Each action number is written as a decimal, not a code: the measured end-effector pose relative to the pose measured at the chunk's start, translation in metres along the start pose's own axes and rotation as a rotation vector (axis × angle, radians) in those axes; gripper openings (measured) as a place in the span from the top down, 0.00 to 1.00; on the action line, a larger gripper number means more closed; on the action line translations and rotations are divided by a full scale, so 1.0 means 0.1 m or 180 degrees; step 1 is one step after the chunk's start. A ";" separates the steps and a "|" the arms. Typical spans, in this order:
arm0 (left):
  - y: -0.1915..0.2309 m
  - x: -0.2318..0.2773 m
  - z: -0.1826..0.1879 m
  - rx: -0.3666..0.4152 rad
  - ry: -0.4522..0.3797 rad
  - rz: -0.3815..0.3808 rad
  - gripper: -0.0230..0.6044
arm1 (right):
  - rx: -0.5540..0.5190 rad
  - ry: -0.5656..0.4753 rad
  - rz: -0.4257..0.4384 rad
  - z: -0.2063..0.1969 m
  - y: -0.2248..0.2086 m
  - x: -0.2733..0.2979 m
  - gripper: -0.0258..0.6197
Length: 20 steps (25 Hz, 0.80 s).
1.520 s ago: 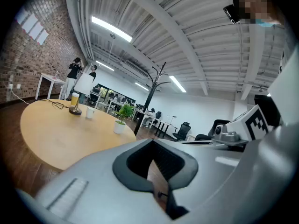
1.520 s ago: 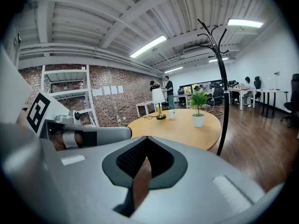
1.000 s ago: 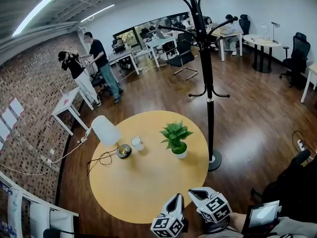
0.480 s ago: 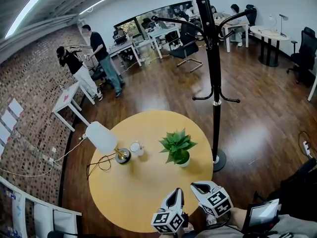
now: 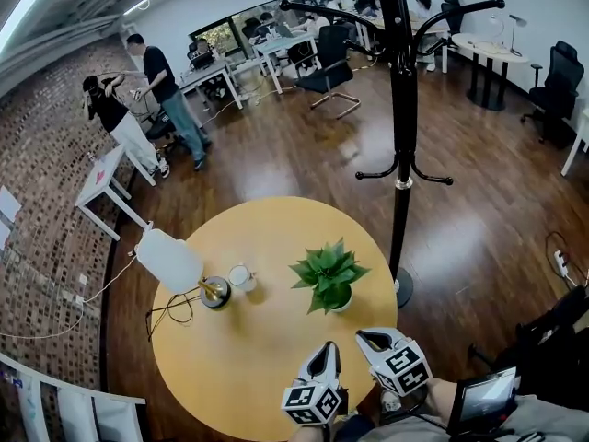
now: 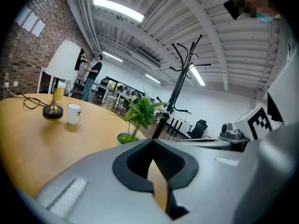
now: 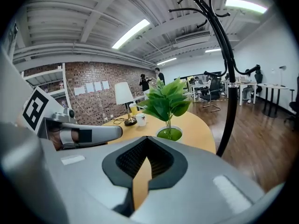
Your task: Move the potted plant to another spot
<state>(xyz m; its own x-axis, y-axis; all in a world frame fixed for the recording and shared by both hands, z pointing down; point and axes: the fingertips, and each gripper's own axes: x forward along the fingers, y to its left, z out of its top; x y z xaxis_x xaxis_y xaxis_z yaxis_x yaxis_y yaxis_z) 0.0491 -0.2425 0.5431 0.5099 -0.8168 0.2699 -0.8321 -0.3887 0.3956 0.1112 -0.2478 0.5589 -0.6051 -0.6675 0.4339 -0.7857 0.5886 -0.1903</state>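
The potted plant [image 5: 329, 277], green leaves in a small white pot, stands on the right half of the round yellow table [image 5: 267, 357]. My left gripper [image 5: 326, 350] and right gripper [image 5: 369, 338] hover side by side over the table's near edge, just short of the plant. Both are shut with nothing between their jaws. In the left gripper view the plant [image 6: 139, 114] is ahead and slightly left of the gripper [image 6: 152, 141]. In the right gripper view the plant [image 7: 168, 101] stands straight ahead of the gripper [image 7: 147, 138], close by.
A white-shaded desk lamp [image 5: 171, 261] with its cable and a white cup [image 5: 241, 277] stand on the table's left half. A black coat rack [image 5: 401, 145] rises just beyond the table's right edge. Two people [image 5: 152, 86] stand far off by the brick wall, with desks and chairs behind them.
Both grippers have moved forward over the table edge, and the gap to the plant has shrunk. Both stay shut. The plant, lamp and cup have not moved on the table.
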 end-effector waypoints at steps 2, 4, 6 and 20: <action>0.12 0.11 -0.07 -0.0014 0.0049 0.0012 0.96 | 0.0016 0.0030 -0.0017 -0.05 -0.06 0.11 0.95; 0.23 0.22 -0.15 -0.0022 0.0096 0.0033 0.96 | 0.0035 0.0079 -0.0035 -0.13 -0.13 0.23 0.95; 0.35 0.34 -0.24 -0.0032 0.0136 0.0067 0.96 | 0.0062 0.0138 -0.0056 -0.23 -0.21 0.34 0.95; 0.98 1.05 -0.88 -0.0052 0.0408 0.0224 0.96 | 0.0225 0.0435 -0.0099 -0.88 -0.66 1.00 0.95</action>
<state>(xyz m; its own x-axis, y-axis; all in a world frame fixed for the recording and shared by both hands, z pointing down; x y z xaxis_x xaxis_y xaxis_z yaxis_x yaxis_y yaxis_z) 0.0399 -0.3288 0.6873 0.4748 -0.7803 0.4069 -0.8637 -0.3244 0.3857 0.1139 -0.3127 0.6923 -0.5612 -0.6138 0.5553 -0.8137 0.5319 -0.2344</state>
